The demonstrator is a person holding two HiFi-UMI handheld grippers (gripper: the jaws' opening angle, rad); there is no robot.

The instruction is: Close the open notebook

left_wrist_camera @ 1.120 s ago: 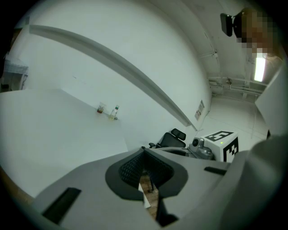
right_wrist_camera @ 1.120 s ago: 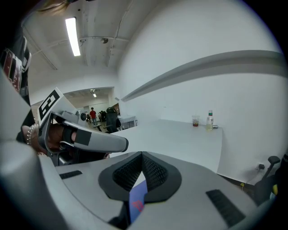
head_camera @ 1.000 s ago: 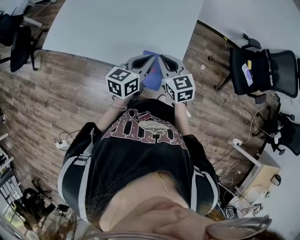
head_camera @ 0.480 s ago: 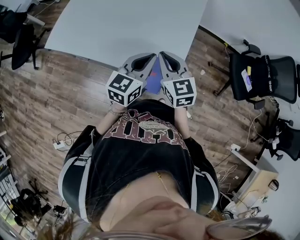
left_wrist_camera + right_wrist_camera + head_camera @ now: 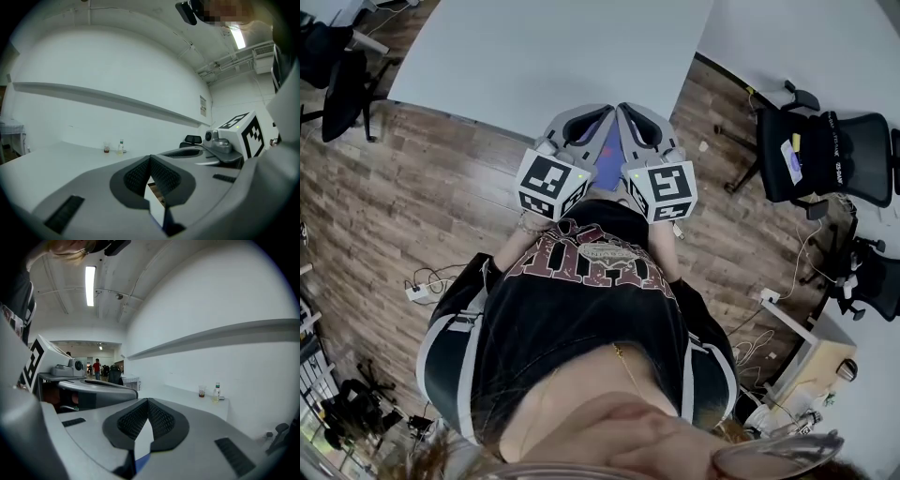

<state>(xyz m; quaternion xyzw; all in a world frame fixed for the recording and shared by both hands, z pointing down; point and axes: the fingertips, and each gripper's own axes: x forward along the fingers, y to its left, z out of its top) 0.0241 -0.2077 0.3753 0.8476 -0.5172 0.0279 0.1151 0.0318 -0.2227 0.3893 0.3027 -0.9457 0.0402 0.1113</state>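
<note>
In the head view my two grippers are held side by side in front of the person's chest, at the near edge of a large white table (image 5: 544, 47). My left gripper (image 5: 600, 112) and right gripper (image 5: 622, 111) point toward the table, their tips close together. A blue notebook (image 5: 608, 146) shows only as a strip between them; I cannot tell whether it lies open. The left gripper (image 5: 150, 159) has its ribbed pads together with nothing between them. The right gripper (image 5: 148, 401) is likewise shut and empty, with a blue sliver of the notebook (image 5: 143, 461) beneath it.
A cup (image 5: 107, 149) and a small bottle (image 5: 121, 147) stand at the table's far side. Black office chairs (image 5: 825, 141) stand on the wood floor at the right, another chair (image 5: 337, 84) at the left. A power strip with cables (image 5: 422, 289) lies on the floor.
Both grippers have risen toward the head camera, and their marker cubes look larger. The left gripper has rolled a little. More of the notebook is covered.
</note>
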